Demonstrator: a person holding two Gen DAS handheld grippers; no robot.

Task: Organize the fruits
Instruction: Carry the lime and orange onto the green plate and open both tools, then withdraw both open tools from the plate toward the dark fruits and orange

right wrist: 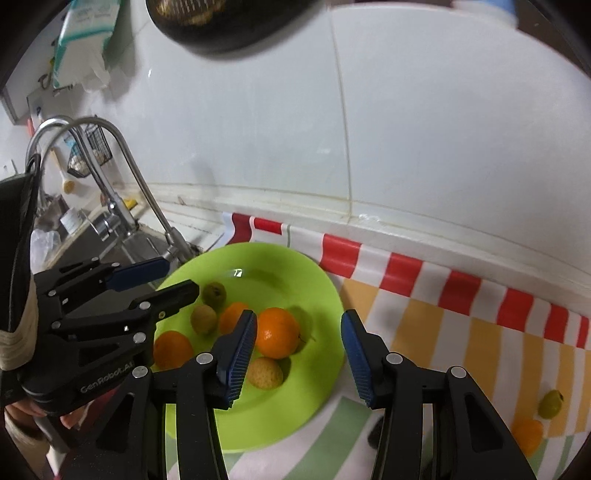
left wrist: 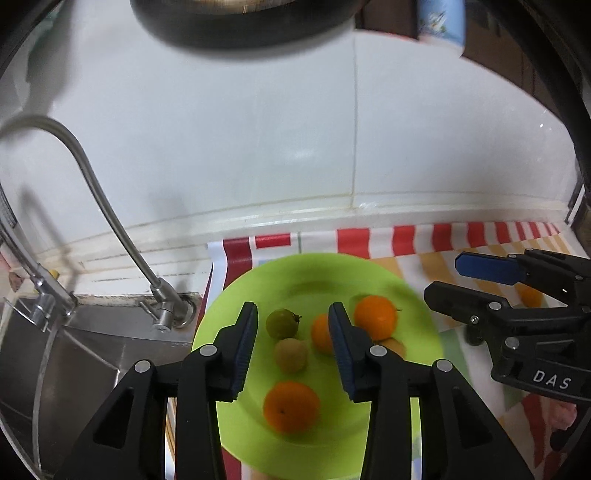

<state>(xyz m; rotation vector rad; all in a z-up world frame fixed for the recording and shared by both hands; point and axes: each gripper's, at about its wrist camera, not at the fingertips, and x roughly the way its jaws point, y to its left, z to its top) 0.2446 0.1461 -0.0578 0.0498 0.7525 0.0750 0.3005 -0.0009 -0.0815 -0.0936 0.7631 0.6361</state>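
Observation:
A lime-green plate (left wrist: 332, 273) lies on a striped cloth and holds several fruits. Among them are a green fruit (left wrist: 282, 323), a yellowish fruit (left wrist: 290, 355) and an orange (left wrist: 291, 406). My left gripper (left wrist: 293, 308) hovers open above them with nothing between its pads. My right gripper (right wrist: 299, 315) is open over the plate's (right wrist: 317, 376) right half, above a big orange (right wrist: 277, 332) and a yellow fruit (right wrist: 264, 373), and grips neither. Each gripper shows in the other's view: the right gripper (left wrist: 443, 277) and the left gripper (right wrist: 181, 277). A green fruit (right wrist: 550, 404) and an orange (right wrist: 528, 434) lie on the cloth at far right.
A steel sink (left wrist: 92, 350) with a curved faucet (left wrist: 110, 221) sits just left of the plate. The white tiled wall (left wrist: 258, 147) rises close behind. A dark pan (left wrist: 240, 22) hangs overhead. The striped cloth (right wrist: 443, 332) stretches to the right of the plate.

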